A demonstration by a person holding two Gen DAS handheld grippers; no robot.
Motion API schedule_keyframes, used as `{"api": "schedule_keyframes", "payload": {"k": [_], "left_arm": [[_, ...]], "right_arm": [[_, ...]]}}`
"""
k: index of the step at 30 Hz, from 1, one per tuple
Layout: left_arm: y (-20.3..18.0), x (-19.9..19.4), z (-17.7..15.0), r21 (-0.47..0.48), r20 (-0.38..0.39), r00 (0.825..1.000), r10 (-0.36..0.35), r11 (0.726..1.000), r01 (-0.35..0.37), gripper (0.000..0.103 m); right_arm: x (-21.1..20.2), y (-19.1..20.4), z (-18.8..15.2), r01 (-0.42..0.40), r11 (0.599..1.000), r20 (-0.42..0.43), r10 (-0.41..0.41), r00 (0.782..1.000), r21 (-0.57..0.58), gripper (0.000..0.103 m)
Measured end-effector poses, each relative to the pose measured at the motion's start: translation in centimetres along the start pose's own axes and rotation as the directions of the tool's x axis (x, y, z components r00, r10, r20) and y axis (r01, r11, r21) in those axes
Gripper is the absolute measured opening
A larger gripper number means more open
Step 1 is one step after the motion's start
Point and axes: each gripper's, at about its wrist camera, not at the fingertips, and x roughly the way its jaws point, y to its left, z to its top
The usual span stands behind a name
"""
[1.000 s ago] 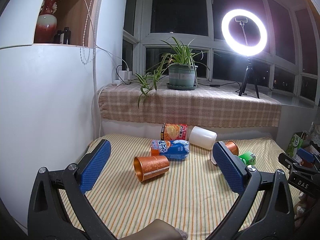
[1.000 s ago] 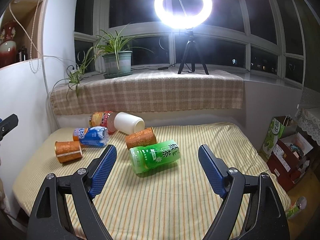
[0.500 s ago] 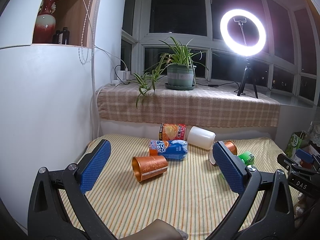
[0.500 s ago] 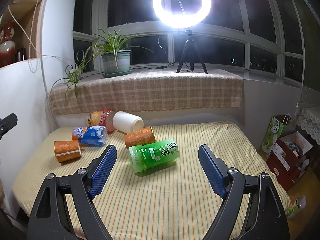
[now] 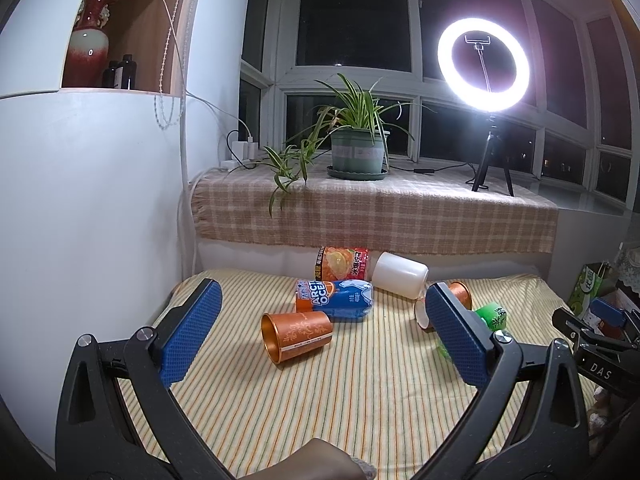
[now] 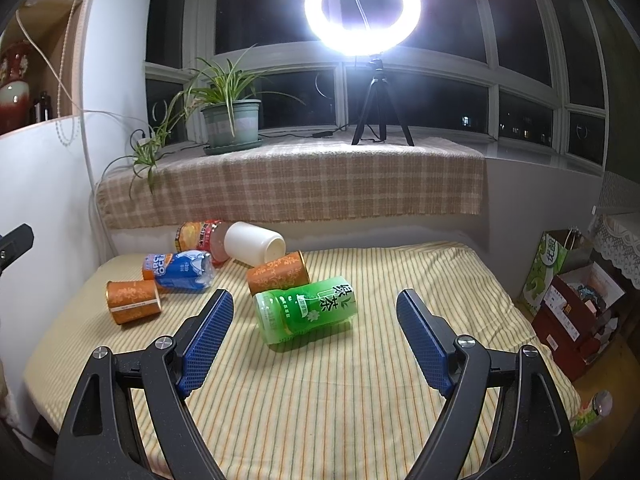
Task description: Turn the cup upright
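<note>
Several cups lie on their sides on the striped mat [image 5: 360, 400]. An orange cup [image 5: 296, 334] [image 6: 133, 301] lies at the left, mouth toward me. A second orange cup [image 6: 279, 273] [image 5: 460, 294] lies behind a green cup [image 6: 307, 307] [image 5: 491, 316]. A white cup [image 5: 401, 275] [image 6: 254, 242] lies at the back. My left gripper [image 5: 320, 328] is open and empty, in front of the left orange cup. My right gripper [image 6: 312, 336] is open and empty, in front of the green cup.
A blue bottle [image 5: 335, 300] [image 6: 178, 271] and an orange-red bottle [image 5: 342, 263] also lie on the mat. A checked-cloth sill [image 5: 376, 212] holds a potted plant [image 5: 356, 152] and a ring light [image 5: 484, 64]. Boxes [image 6: 572, 292] stand at the right. A white wall [image 5: 92, 220] stands at the left.
Both views have shifted slightly; the cups sit a little further left in the frames. Nothing on the mat has moved. Both grippers stay open.
</note>
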Motion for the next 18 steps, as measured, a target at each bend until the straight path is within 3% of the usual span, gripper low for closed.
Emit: {"api": "schedule_keyframes", "payload": {"k": [18], "left_arm": [[-1.2,2.2,-0.5,0.022,-0.045,0.997,-0.054,0.998,0.055,0.103]], "right_arm": [[0.6,-0.8,-0.4,0.020,1.000,-0.021,-0.019,1.000,0.013,0.084]]}}
